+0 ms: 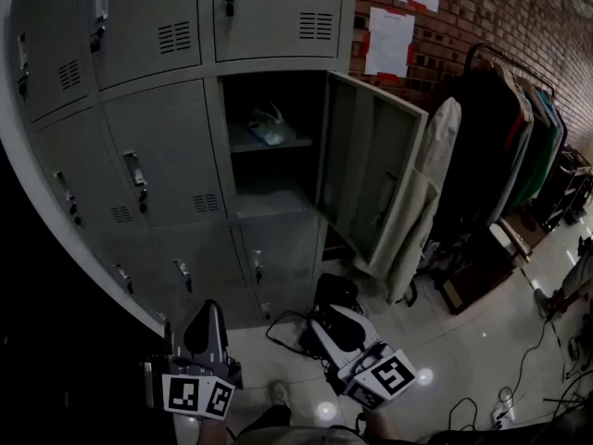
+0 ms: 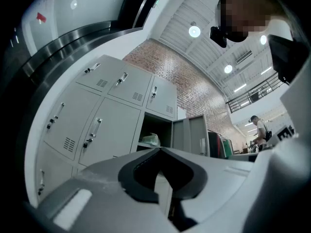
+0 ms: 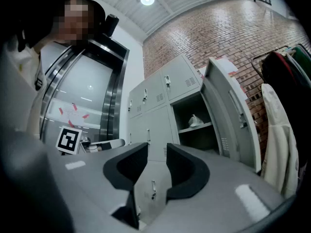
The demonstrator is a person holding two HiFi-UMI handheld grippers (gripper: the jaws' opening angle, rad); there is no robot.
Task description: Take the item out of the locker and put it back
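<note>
The left tool (image 2: pixel 160 150) is sitting with its dark pads pressed tip to tip, gripping nothing, and it is pointing slightly upward at the bank of grey lockers. The right tool (image 3: pixel 157 154) is holding its jaws a narrow gap apart, also empty, with only locker fronts showing through the gap. In the head view both tools are hovering low, side by side, well short of the lockers. Ahead, one locker (image 1: pixel 278 182) is standing open, its door (image 1: pixel 366 170) swinging out to the right. Inside, a pale crumpled bag (image 1: pixel 271 126) is lying on the upper shelf (image 1: pixel 278 144), well apart from both tools. Just right of the door a pale coat (image 1: pixel 422 202) is hanging, and darker clothes (image 1: pixel 500 146) are hanging on a rack against the brick wall (image 1: pixel 500 17). Black cables (image 1: pixel 283 327) are trailing across the shiny floor (image 1: pixel 463 350).
</note>
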